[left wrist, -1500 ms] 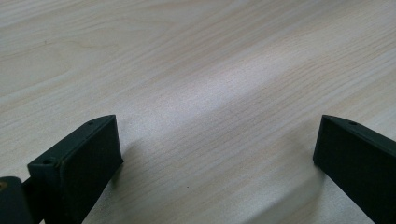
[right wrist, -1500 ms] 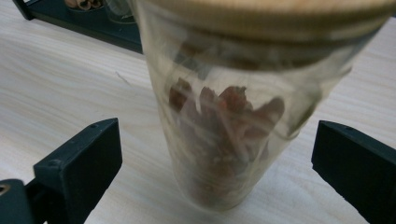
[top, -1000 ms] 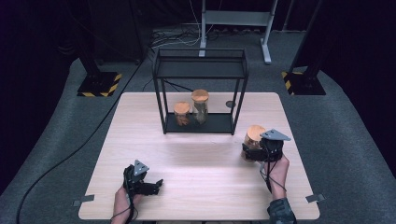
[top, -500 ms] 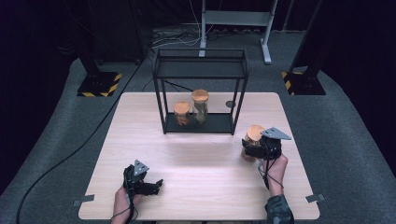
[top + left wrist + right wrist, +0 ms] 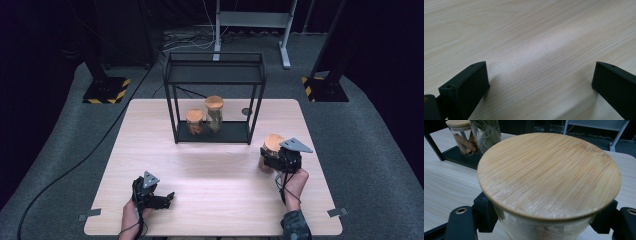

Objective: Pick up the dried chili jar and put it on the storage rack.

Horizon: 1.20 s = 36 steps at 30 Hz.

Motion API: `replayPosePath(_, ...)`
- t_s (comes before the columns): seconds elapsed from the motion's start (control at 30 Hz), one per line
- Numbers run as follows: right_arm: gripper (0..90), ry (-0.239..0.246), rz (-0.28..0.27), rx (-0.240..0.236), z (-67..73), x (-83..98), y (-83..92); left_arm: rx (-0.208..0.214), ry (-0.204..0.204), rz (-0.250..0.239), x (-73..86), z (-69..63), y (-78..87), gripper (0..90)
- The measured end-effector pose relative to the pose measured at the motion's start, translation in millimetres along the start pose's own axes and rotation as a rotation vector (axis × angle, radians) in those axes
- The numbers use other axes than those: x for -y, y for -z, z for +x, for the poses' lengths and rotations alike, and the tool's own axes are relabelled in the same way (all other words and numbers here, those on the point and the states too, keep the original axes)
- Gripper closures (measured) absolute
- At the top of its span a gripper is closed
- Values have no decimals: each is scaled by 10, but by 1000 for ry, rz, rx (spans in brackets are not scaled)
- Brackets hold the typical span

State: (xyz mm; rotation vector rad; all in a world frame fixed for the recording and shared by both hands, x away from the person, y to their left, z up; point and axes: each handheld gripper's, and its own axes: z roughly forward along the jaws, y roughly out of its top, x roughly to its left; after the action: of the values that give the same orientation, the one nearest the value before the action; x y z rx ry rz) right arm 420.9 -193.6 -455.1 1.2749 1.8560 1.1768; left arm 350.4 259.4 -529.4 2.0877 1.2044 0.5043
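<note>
This is looking like a lab or recording studio set up for filming. Black curtains [image 5: 60, 35] are hanging all round, a lone pale wooden table [image 5: 215, 200] is standing on grey carpet [image 5: 370, 150], stand bases with yellow-and-black hazard tape [image 5: 106, 90] are flanking it, and cables [image 5: 75, 165] are trailing across the floor.

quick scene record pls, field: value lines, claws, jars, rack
surface: light wood table
right claw: jaws have just closed onto the glass jar with bamboo lid, one on each side below the lid
held jar spot: on the table right of the rack, outside it
left claw: jaws wide apart over bare table, nothing between them
rack: black metal frame shelf at the far middle of the table
on rack's bottom shelf: short jar with rolled brown sticks, tall jar with dried leaves, side by side
both rack jars: lids on, upright
</note>
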Motion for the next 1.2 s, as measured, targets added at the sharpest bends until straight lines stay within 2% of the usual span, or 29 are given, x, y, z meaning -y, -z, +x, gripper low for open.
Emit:
replayPosePath(0.4,244,25,-10,-11,63,-65,86,1,1,0,0,-1,-1,3)
replayPosePath(0.63,244,20,-17,-19,89,-82,129,-1,-1,-1,0,-3,0,3)
replayPosePath(1.2,243,41,-18,-41,182,-147,154,-1,-1,-1,0,-3,0,3)
